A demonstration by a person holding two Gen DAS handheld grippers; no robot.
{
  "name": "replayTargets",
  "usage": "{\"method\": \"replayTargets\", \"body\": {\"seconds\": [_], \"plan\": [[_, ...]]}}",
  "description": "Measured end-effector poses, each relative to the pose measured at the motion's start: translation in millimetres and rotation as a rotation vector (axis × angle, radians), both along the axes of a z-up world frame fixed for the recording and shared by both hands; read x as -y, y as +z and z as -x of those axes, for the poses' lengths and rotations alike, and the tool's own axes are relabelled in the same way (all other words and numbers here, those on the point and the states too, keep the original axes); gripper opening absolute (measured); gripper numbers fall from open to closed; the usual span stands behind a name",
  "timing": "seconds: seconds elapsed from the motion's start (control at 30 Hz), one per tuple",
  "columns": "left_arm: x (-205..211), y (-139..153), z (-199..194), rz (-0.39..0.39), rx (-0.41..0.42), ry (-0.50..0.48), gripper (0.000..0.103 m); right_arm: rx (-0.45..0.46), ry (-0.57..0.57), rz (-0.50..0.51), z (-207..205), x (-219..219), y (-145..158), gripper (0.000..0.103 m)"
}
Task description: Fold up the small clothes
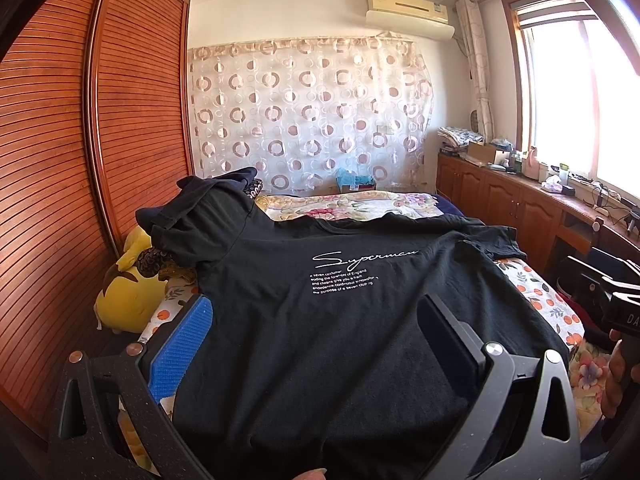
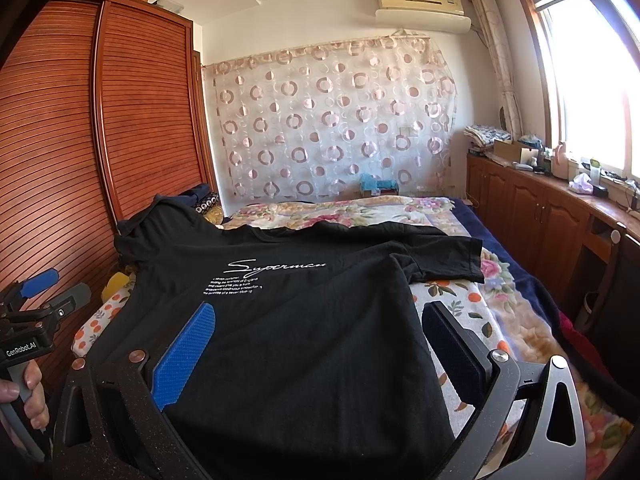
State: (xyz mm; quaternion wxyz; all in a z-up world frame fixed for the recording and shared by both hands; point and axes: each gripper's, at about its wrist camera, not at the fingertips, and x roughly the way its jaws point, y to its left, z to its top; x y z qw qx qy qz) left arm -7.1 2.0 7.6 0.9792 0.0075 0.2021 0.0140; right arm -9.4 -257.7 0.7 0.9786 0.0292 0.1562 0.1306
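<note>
A black T-shirt point(image 1: 340, 320) with white "Superman" print lies spread flat on the bed, hem toward me; it also shows in the right wrist view point(image 2: 300, 320). Its left sleeve drapes over a pile at the bed's far left; its right sleeve point(image 2: 452, 256) lies flat on the bedding. My left gripper point(image 1: 316, 328) is open, its blue-padded fingers point(image 1: 184, 340) wide apart over the hem's left part. My right gripper point(image 2: 320, 340) is open above the hem's right part, one finger over the shirt, the other over bare sheet. Neither holds cloth.
A floral quilt point(image 2: 340, 212) covers the bed's far end. A yellow plush toy point(image 1: 128, 292) sits at the left edge by the slatted wooden wardrobe point(image 1: 60, 160). A wooden cabinet point(image 2: 540, 208) with clutter runs under the window at right. The other gripper's handle shows at each view's edge.
</note>
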Motion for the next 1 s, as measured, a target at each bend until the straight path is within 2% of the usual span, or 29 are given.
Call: {"method": "replayTargets", "body": {"seconds": [1.0], "plan": [[0.4,1.6,0.0,-0.001,-0.001,-0.003,0.102,0.004,0.009,0.003,-3.4,-2.6,-0.8,0.103]]}}
